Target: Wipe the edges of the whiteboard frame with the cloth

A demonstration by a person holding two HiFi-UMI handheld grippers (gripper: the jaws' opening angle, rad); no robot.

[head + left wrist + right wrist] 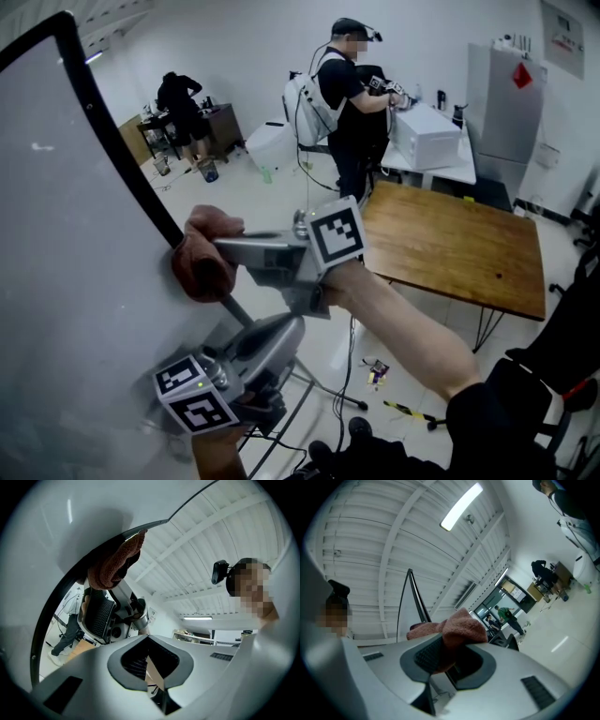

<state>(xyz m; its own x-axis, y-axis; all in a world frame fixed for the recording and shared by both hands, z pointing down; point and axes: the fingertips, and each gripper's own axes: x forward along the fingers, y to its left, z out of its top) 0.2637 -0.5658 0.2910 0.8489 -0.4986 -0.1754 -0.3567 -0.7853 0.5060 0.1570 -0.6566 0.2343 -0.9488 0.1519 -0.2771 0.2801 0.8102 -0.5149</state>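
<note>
- The whiteboard [66, 234] fills my head view from 7 to 11 o'clock. Its black frame [112, 131] runs along the board's right edge, slanting from 11 o'clock down toward the centre.
- The cloth [202, 267], reddish-brown and bunched, is pressed against that frame edge just at 9 o'clock of centre. In the left gripper view I see it wrapped over the frame [56, 602] at 11 o'clock.
- The left gripper [281, 333] sits low at 7 o'clock, under the cloth and apart from it, with its marker cube toward me. In its own view the jaws stand narrowly apart with nothing between them.
- The right gripper [234, 255] reaches in from 5 o'clock and meets the frame at the cloth. In the right gripper view its jaws are clamped on the cloth [459, 627], which bulges out above the pads. The frame [417, 597] rises just behind it at 11 o'clock.
- A wooden surface [459, 244] lies at 3 o'clock on the floor side, well apart from the board.
- One person [342, 103] with a white backpack stands at 1 o'clock. Another [183, 103] bends over a desk at 11 o'clock.
</note>
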